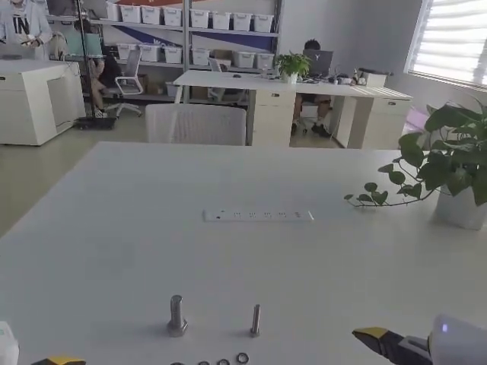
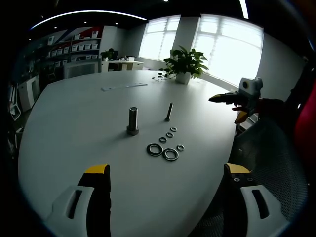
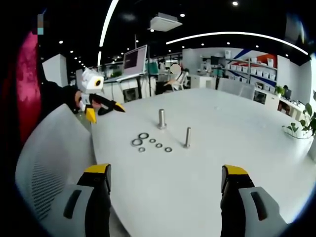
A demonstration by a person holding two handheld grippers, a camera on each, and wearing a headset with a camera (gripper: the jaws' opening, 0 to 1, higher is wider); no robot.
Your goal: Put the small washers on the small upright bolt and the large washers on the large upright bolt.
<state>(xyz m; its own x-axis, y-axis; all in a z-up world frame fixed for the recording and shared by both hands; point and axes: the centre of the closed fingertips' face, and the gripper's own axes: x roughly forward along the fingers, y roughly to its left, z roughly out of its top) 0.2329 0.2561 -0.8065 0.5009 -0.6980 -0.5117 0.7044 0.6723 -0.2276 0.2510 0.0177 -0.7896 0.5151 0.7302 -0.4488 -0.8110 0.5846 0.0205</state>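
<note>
Washers lie loose and flat on the white table [image 1: 152, 228], none of them on a bolt. Two large washers [image 2: 155, 149] sit side by side, with four small washers [image 2: 169, 135] close around them. All are thin metal rings, clustered just on the person's side of the two bolts. The large bolt [image 2: 133, 121], thick and grey, stands upright with its wider head down on the table. The small bolt [image 2: 169, 112], a slim pin, stands upright near it but apart from it.

The left gripper [image 2: 165, 169] is held over the near edge of the table, its yellow-tipped jaws spread wide with nothing between them. The right gripper [image 3: 166, 170] is spread just as wide and also carries nothing.

A white pot [image 1: 460, 207] at the right of the table holds a leafy green plant [image 1: 449, 144]. White bins [image 1: 199, 17] line the shelves [image 1: 186, 34] along the back wall; what is in them cannot be made out.

The tabletop is smooth and matt, with a rounded edge, and a long white power strip [image 1: 259, 216] lies at its middle. A grey mesh chair [image 3: 49, 168] stands at the table's edge. Beyond is an open office with white desks [image 1: 289, 84] and slatted window blinds [image 1: 453, 38].
</note>
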